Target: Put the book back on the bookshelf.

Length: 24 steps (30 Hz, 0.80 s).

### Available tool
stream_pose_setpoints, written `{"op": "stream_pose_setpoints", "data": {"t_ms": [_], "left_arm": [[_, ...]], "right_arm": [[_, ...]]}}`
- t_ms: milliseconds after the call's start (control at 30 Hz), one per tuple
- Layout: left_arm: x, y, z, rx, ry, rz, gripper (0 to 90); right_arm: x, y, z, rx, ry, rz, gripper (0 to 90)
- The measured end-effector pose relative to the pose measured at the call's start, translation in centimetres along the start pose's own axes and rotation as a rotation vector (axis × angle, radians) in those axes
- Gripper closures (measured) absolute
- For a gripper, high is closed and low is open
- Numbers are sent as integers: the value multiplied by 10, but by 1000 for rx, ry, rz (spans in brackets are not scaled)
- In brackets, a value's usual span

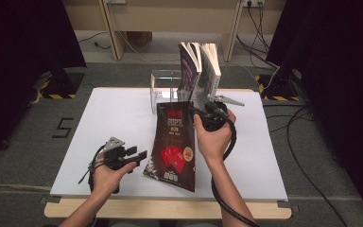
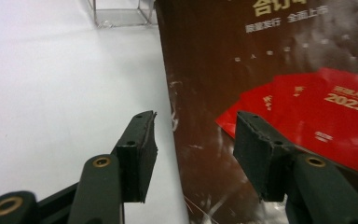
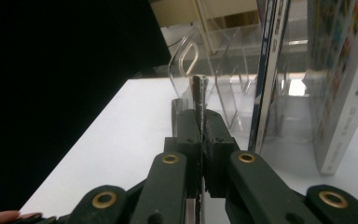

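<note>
A dark brown book (image 1: 172,146) with "2023" and red cards printed on its cover slopes over the middle of the white table top (image 1: 108,127). Its far end is raised. My right gripper (image 1: 194,112) is shut on that far edge; in the right gripper view the thin edge of the book (image 3: 198,86) stands up between my pressed jaws (image 3: 199,122). My left gripper (image 1: 139,153) sits by the book's near left edge. Its jaws (image 2: 193,144) are open, with the cover (image 2: 261,56) and its left edge running between them, untouched.
A clear acrylic book stand (image 1: 163,82) stands at the table's far middle, also seen ahead of my right gripper (image 3: 191,56). Two upright books (image 1: 189,66) (image 1: 210,71) lean in it. Dark curtains flank the table, and cables lie on the floor at right.
</note>
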State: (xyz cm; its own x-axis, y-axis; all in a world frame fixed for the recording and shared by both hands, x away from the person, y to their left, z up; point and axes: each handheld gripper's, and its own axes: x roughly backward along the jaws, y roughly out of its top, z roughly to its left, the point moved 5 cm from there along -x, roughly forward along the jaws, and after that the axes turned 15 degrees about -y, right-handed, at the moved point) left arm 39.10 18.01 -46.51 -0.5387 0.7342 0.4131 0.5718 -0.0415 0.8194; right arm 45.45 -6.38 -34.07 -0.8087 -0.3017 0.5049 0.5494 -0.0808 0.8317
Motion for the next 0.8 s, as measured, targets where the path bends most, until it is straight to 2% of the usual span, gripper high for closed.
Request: {"op": "stream_pose_setpoints", "data": {"t_ms": [333,800], "left_arm": [[-6,26,-10,-32,-25,-35,472],[-22,65,-25,-66,-56,-57,428]], "right_arm": [[0,16,13,4,-17,-74,875],[-8,34,35,26,-28,-139,875]]}}
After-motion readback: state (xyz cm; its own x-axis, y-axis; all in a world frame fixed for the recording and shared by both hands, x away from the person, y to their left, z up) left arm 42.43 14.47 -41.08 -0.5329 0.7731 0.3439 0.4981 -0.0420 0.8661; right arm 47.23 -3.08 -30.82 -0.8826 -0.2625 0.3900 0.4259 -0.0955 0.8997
